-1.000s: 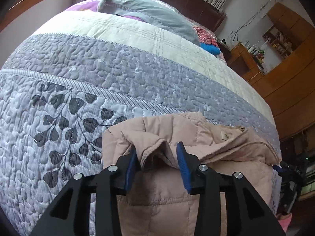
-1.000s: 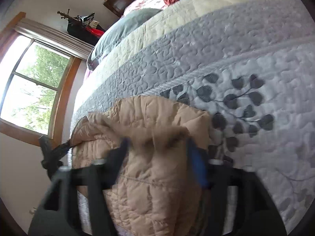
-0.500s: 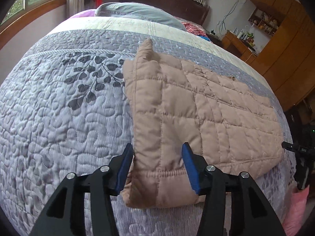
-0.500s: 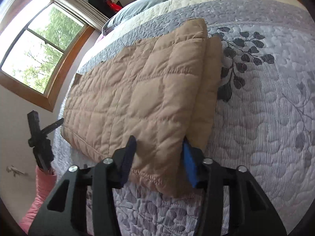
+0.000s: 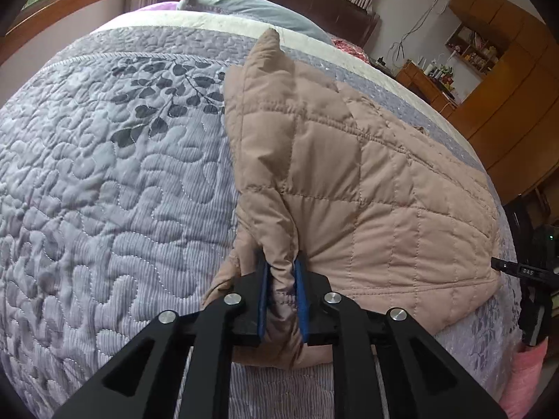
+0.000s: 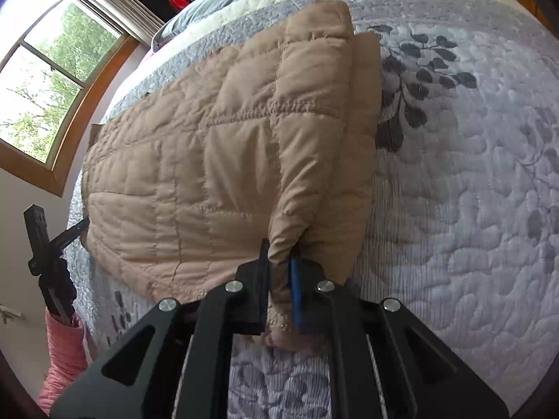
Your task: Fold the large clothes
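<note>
Left wrist view shows the tan quilted jacket (image 5: 349, 188) lying flat on the bed's grey leaf-patterned quilt (image 5: 104, 174), one near corner bunched up between the blue pads of the left tool (image 5: 282, 279), whose jaws are closing on the fabric. From the right wrist view, the jacket's other near corner is pinched in the right tool (image 6: 279, 265), clenched on it. Beyond the jacket lie a grey pillow (image 5: 255, 10) and a dark headboard (image 5: 314, 0); a window (image 6: 52, 70) stands beside the bed.
</note>
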A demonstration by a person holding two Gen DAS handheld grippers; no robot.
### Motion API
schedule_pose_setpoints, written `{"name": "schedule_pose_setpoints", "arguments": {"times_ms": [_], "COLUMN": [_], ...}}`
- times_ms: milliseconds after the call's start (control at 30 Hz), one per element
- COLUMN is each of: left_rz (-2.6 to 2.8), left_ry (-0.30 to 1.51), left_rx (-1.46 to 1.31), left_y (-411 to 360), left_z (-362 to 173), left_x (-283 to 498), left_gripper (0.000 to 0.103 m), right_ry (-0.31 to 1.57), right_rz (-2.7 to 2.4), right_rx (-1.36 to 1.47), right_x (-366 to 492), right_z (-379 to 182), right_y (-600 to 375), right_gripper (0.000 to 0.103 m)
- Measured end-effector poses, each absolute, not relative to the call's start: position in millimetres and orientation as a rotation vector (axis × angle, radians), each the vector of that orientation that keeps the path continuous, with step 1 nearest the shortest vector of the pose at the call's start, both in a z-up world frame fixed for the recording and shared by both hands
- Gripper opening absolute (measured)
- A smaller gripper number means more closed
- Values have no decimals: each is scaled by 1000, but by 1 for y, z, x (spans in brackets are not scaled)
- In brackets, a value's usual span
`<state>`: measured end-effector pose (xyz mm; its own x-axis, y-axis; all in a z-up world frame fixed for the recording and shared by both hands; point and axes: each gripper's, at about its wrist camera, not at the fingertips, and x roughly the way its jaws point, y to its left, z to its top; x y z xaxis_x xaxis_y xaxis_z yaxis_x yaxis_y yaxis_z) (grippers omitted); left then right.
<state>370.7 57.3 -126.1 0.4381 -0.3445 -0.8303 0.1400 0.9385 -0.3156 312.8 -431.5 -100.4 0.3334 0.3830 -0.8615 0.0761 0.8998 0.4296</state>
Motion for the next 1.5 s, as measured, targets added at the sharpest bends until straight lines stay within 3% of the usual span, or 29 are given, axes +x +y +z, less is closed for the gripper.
{"name": "schedule_pose_setpoints", "arguments": {"times_ms": [100, 133, 233, 367, 467, 667, 867, 1200, 1233, 1267, 1300, 1367, 1500], "left_rz": [-297, -285, -181, -136, -218, -255, -274, -281, -289, -296, -293, -273, -209], "left_ry": [1091, 1092, 1053, 918, 918, 980, 1034, 1037, 1033, 1011, 991, 951, 953], "left_rx": [-200, -207, -184, -84, -47, 50, 103, 83, 71, 52, 40, 11, -40], "left_y": [56, 59, 65, 38, -1, -59, -61, -55, -51, -43, -36, -14, 33], "left_z": [-120, -115, -91, -50, -41, -72, -112, -102, -95, -84, -76, -59, -49], "left_x": [372, 371, 360, 342, 342, 355, 358, 353, 350, 347, 346, 346, 367], "left_gripper": [18, 20, 34, 33, 33, 33, 35, 34, 35, 41, 54, 70, 77], "right_ry": [1214, 1207, 1164, 1045, 1034, 1096, 1172, 1169, 1146, 1119, 1084, 1018, 950], "right_rz": [183, 175, 92, 9, 80, 114, 83, 97, 123, 141, 152, 145, 89], "right_rx": [391, 388, 366, 291, 279, 227, 217, 219, 230, 241, 255, 283, 389], "right_x": [311, 308, 289, 268, 276, 297, 309, 310, 304, 299, 294, 285, 286], "right_z": [-91, -87, -64, -20, -6, -31, -76, -82, -73, -65, -55, -37, -27], "right_y": [-427, -425, -428, -408, -376, -330, -324, -323, -326, -331, -338, -358, -415], "right_gripper": [11, 17, 22, 22, 22, 22, 19, 22, 27, 39, 47, 64, 84]}}
